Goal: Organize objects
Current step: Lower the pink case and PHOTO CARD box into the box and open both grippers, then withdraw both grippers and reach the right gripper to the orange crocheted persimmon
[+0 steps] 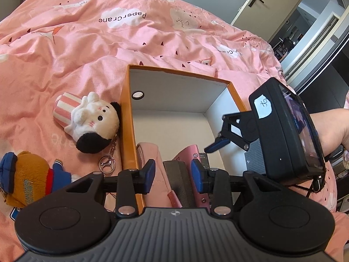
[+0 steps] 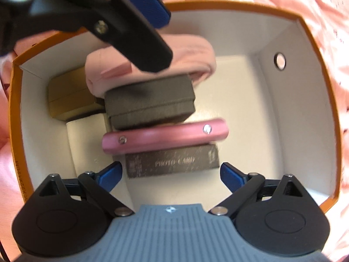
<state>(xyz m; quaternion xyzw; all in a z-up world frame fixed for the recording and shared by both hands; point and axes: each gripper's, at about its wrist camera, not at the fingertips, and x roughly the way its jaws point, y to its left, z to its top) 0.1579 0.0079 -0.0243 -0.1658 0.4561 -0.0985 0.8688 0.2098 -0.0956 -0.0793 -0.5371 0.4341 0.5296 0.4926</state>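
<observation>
An orange box [image 1: 127,118] with white inside walls lies on the pink bed. Standing in a row inside it are a pink pouch [image 2: 150,67], a dark grey case [image 2: 150,102], a pink case [image 2: 165,136], a dark "PHOTO CARD" box [image 2: 172,162] and a gold box [image 2: 69,96]. My left gripper [image 1: 173,175] is open over the near end of the box, its fingers either side of the grey case [image 1: 176,179]. My right gripper [image 2: 171,174] is open above the box, fingers astride the photo card box. It shows at the right of the left wrist view [image 1: 218,144].
Two plush toys lie left of the box: a white one with black ears and a keyring [image 1: 91,120], and an orange bear in blue [image 1: 28,179]. The pink quilt [image 1: 87,32] covers the bed. An open door [image 1: 305,21] is at the far right.
</observation>
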